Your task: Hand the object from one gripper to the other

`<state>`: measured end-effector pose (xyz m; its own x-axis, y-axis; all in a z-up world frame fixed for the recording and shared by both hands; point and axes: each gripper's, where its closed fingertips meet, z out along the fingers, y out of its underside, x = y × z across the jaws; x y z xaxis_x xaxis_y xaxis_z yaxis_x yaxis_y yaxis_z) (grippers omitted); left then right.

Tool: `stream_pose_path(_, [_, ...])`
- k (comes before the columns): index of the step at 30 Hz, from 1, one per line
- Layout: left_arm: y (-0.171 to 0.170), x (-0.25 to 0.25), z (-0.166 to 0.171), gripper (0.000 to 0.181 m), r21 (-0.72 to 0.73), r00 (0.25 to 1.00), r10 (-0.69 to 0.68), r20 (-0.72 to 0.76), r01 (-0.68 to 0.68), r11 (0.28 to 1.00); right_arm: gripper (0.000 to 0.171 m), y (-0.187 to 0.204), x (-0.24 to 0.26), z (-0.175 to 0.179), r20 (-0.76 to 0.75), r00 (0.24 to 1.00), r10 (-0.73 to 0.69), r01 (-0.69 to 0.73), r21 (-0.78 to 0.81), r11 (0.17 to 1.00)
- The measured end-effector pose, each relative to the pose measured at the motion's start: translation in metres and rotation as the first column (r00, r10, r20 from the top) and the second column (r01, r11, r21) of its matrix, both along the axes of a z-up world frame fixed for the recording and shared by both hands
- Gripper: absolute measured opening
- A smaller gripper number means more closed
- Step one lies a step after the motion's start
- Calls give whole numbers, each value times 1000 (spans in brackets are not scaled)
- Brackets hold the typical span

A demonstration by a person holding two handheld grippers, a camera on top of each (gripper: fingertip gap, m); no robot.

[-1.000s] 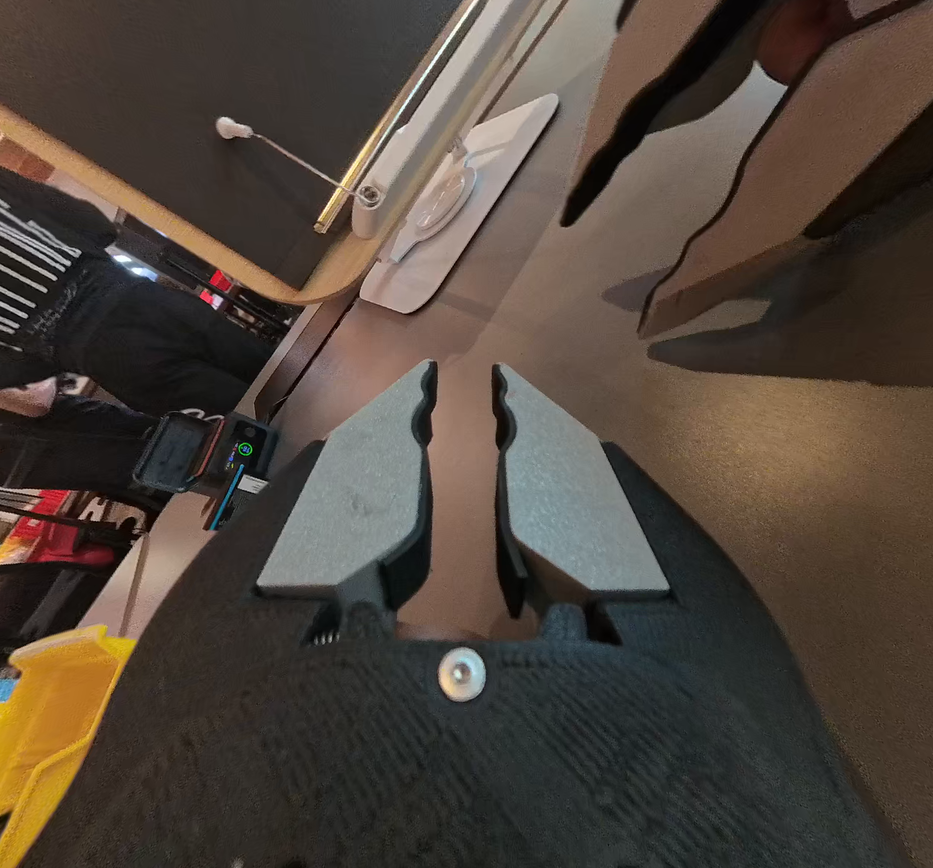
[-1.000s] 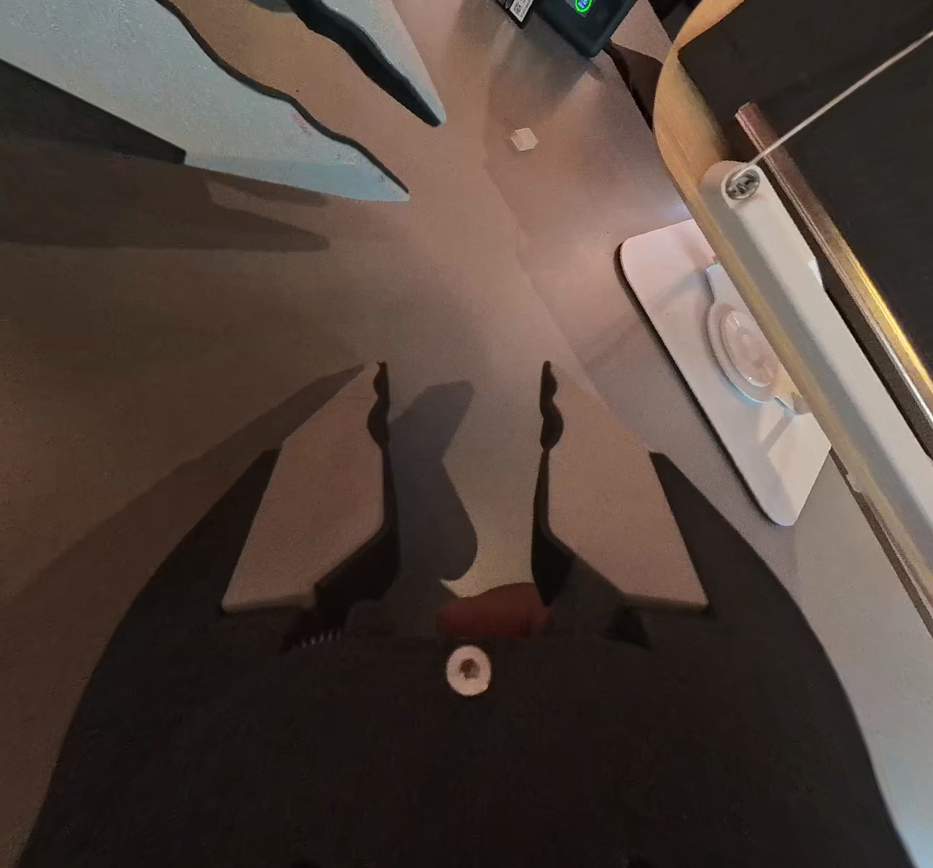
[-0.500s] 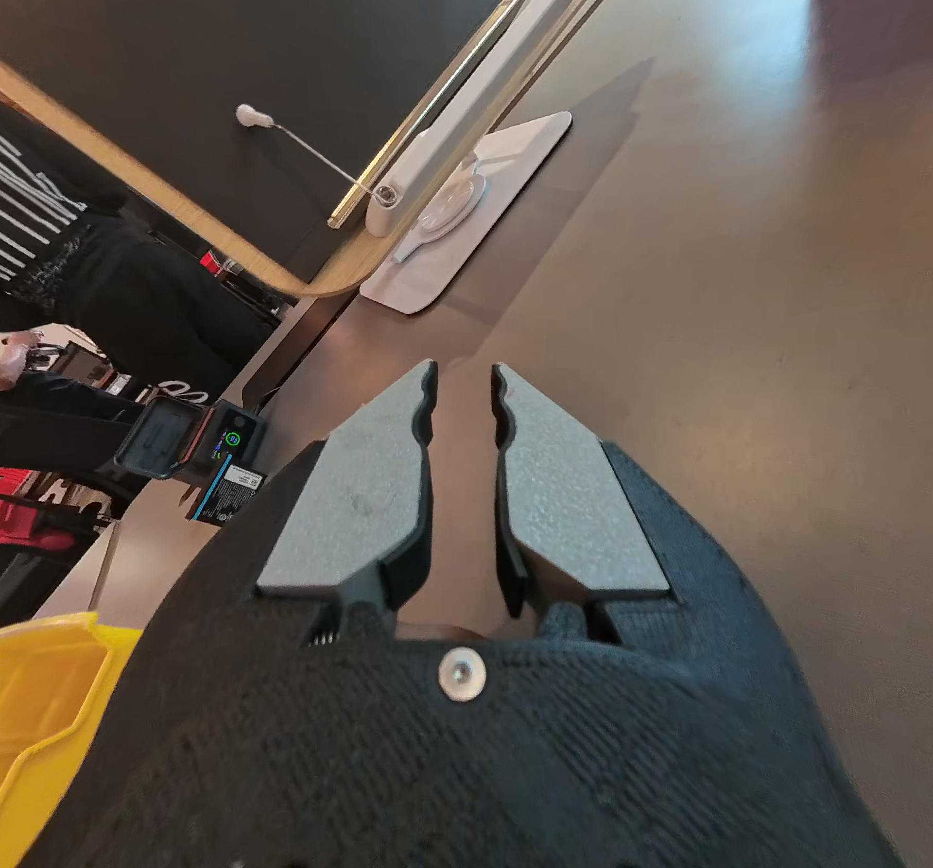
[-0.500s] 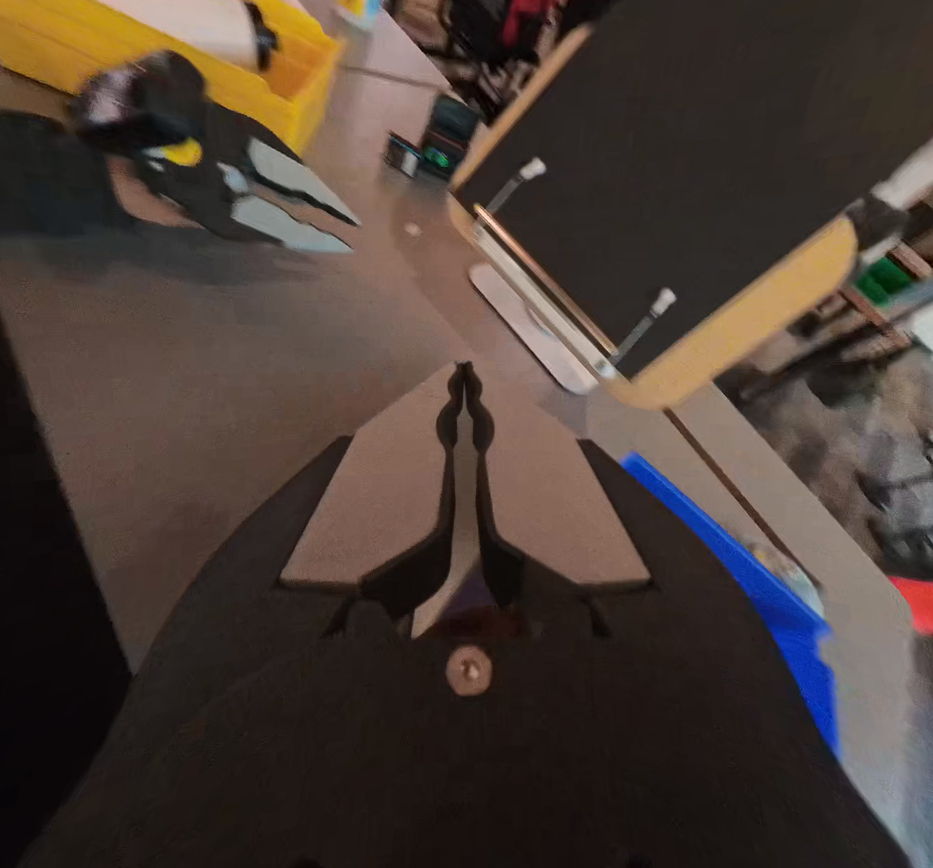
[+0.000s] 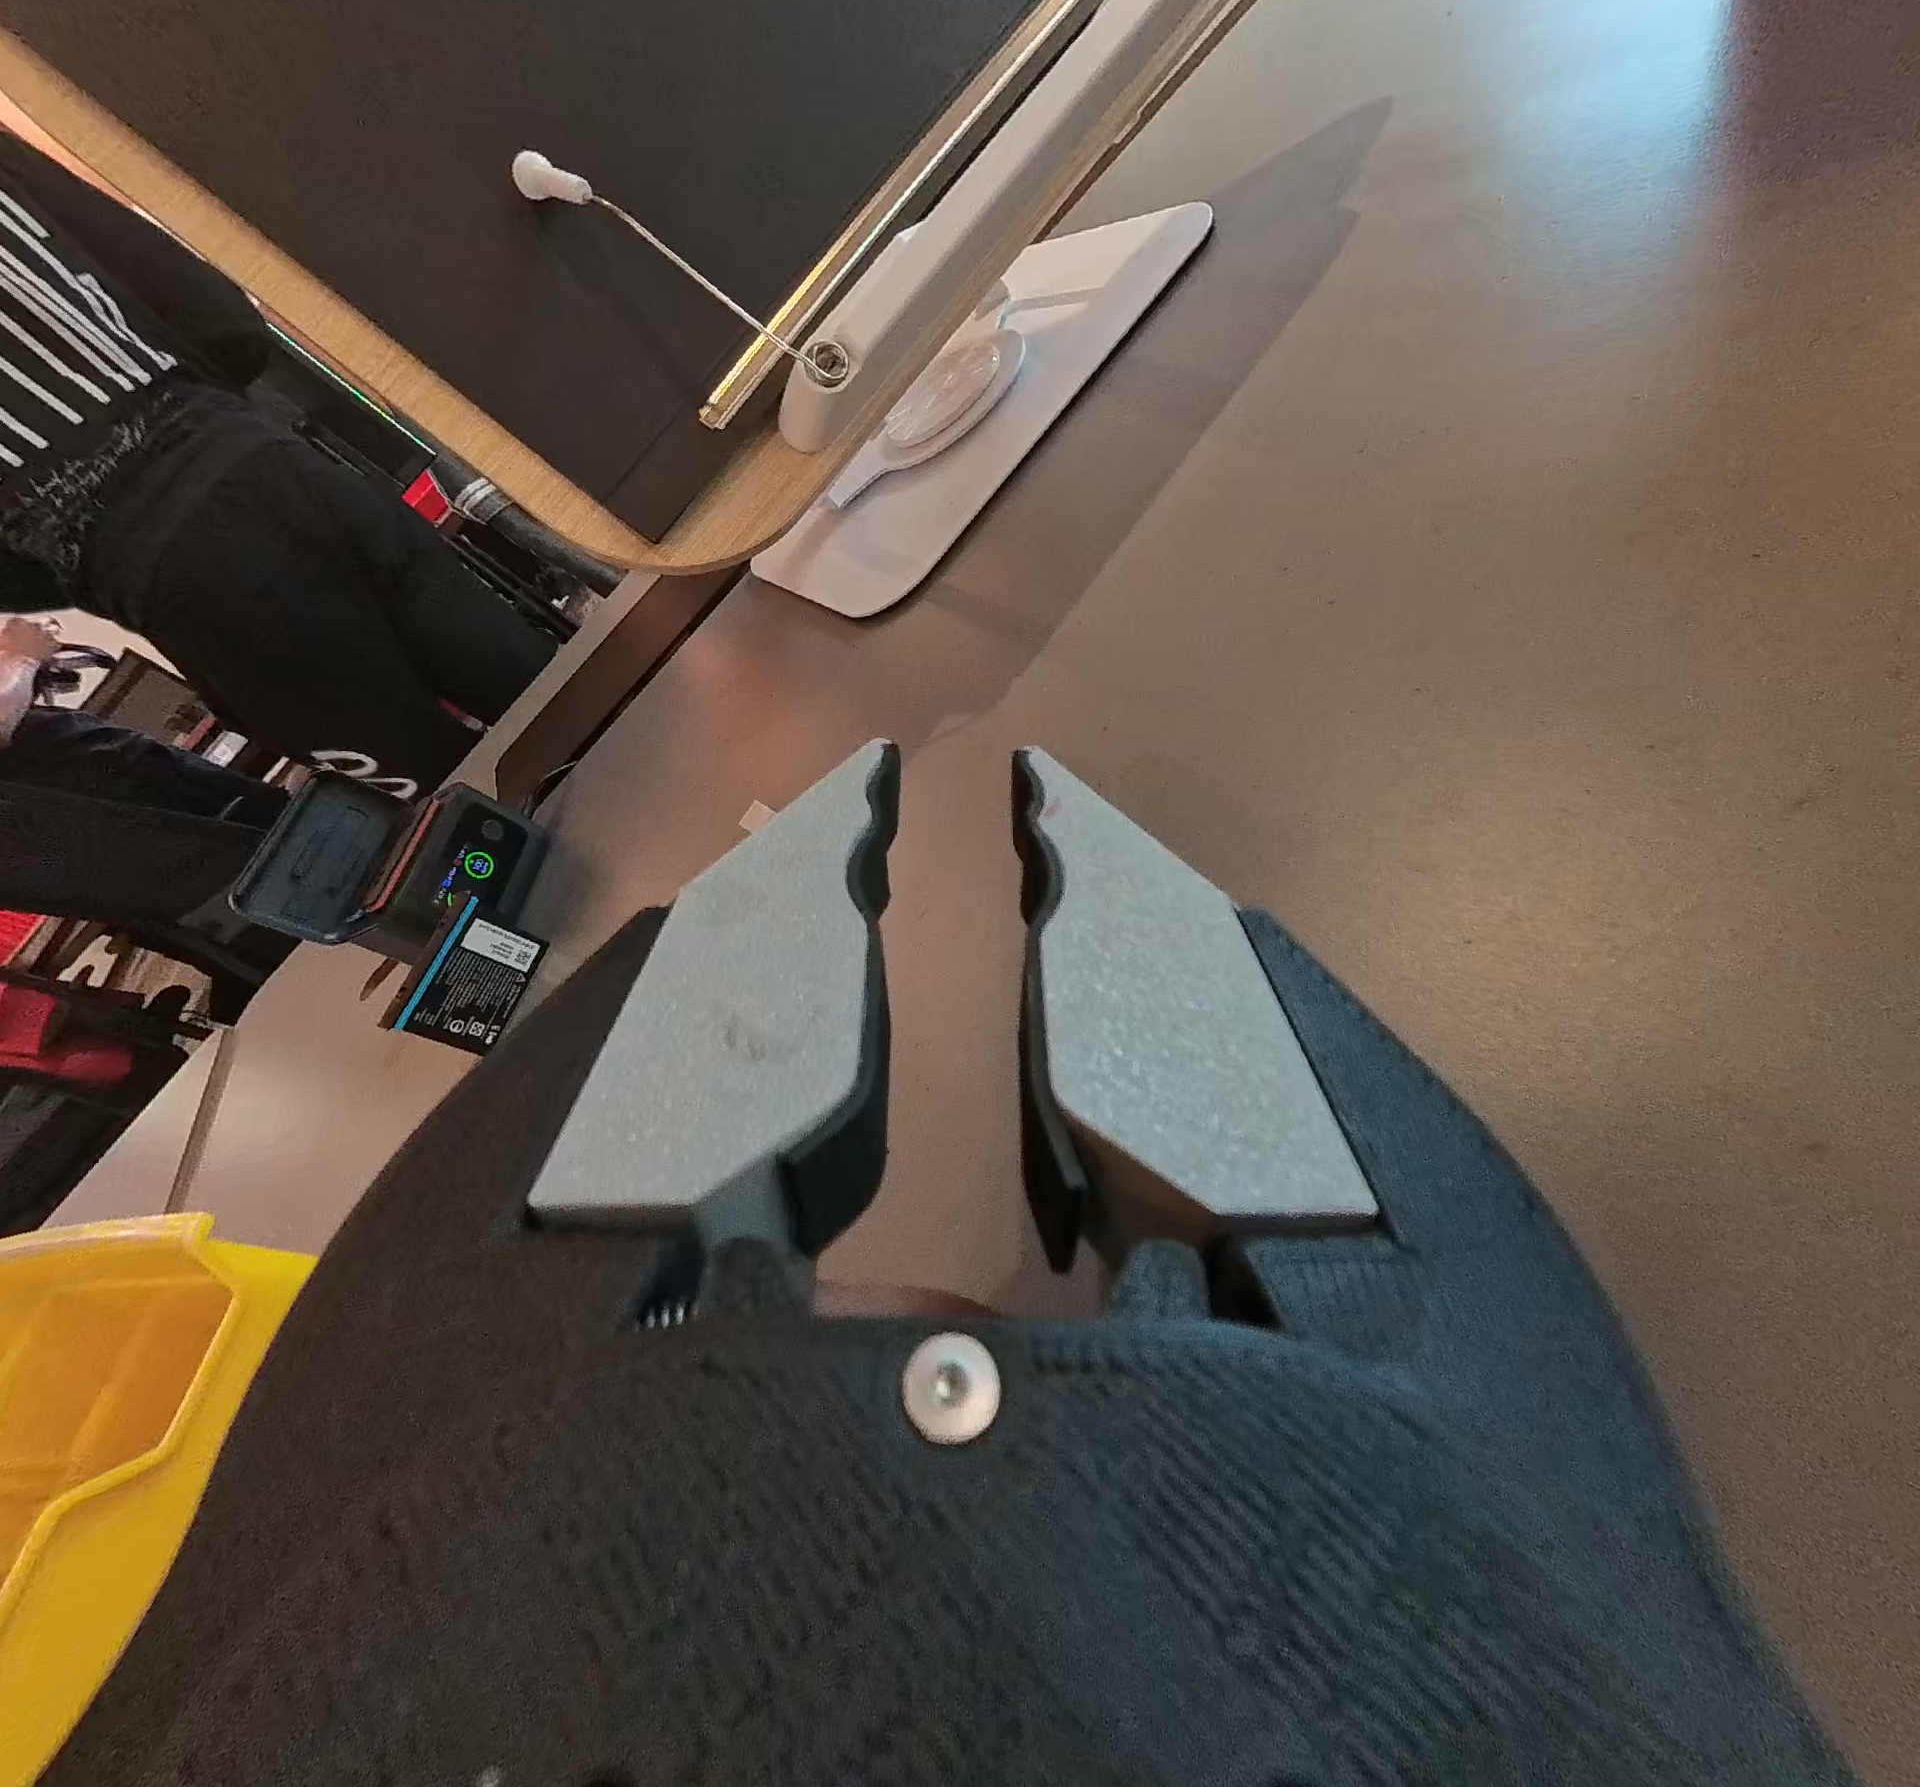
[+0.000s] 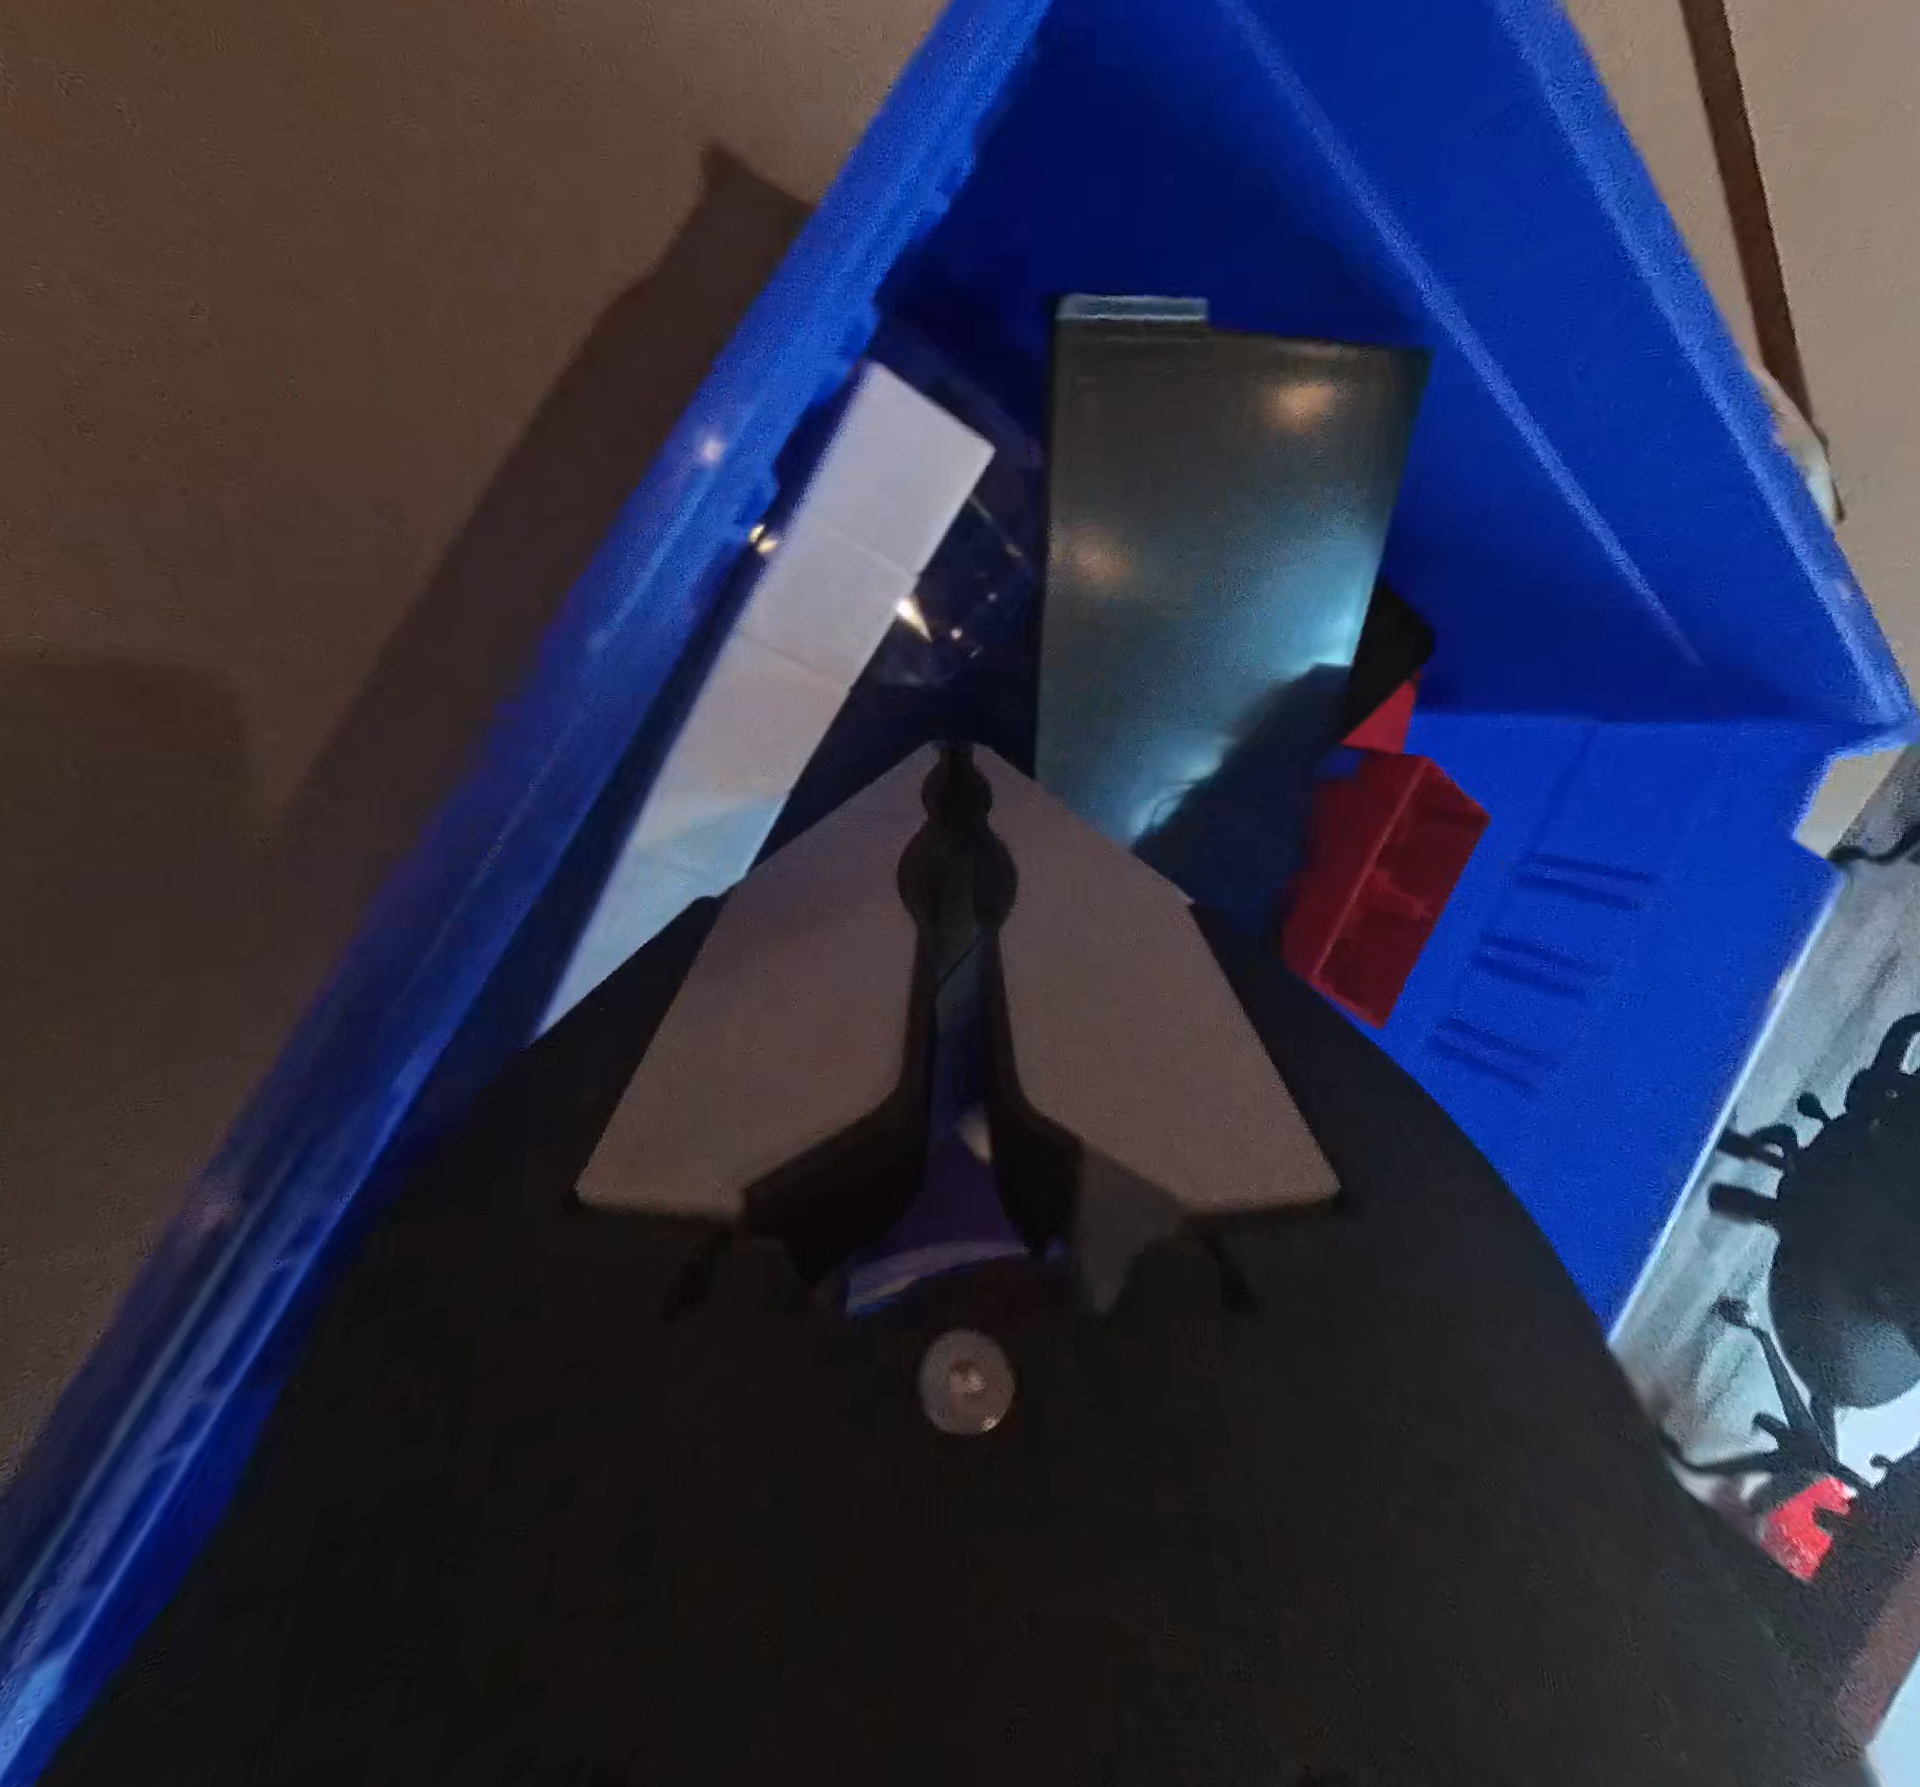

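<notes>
My left gripper [image 5: 954, 769] is open and empty, low over the brown table [image 5: 1507, 698], its fingers a small gap apart. My right gripper [image 6: 952, 752] is shut and empty, its tips pointing into a blue bin [image 6: 1621, 449]. In the bin lie a grey-blue flat pack [image 6: 1205, 574], a white strip in clear wrap [image 6: 821, 615] and a red plastic piece [image 6: 1371, 875]. The right gripper is above these and touches none that I can see. Neither gripper shows in the other's view.
A black board with a wooden rim [image 5: 499, 96] stands on a white base plate [image 5: 997, 449] ahead of the left gripper. A small black device with a lit screen [image 5: 457, 880] sits at the table's left. A yellow bin [image 5: 94, 1405] is at lower left. A person in dark clothes [image 5: 208, 511] stands beyond the table. Across from one pair of fingers to the other is roughly 40 cm.
My right gripper closed, swung away from the left gripper and now points into the blue bin. The left gripper stayed open and shifted only slightly.
</notes>
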<state>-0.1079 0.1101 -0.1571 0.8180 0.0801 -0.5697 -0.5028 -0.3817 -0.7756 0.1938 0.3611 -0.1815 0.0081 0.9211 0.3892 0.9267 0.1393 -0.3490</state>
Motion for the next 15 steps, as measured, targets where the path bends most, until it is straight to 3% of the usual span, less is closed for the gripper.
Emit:
stream_pose_path(4, [0,-1,-1,19,-7,1000,0,7,0,1000,0,9,-7,1,31,999,-39,39,-11,999])
stream_pose_path(8, [0,-3,-1,19,-10,1000,3,29,-3,1000,0,4,-8,46,-38,998,-42,45,95,994])
stream_pose_path(12, [-2,-4,1,19,0,999,2,53,-2,1000,0,-33,-34,114,-257,965,43,-18,96,995])
stream_pose_path(15, [-3,-6,1,19,5,998,11,59,-11,1000,3,-94,-75,147,-402,900,168,-181,4,983])
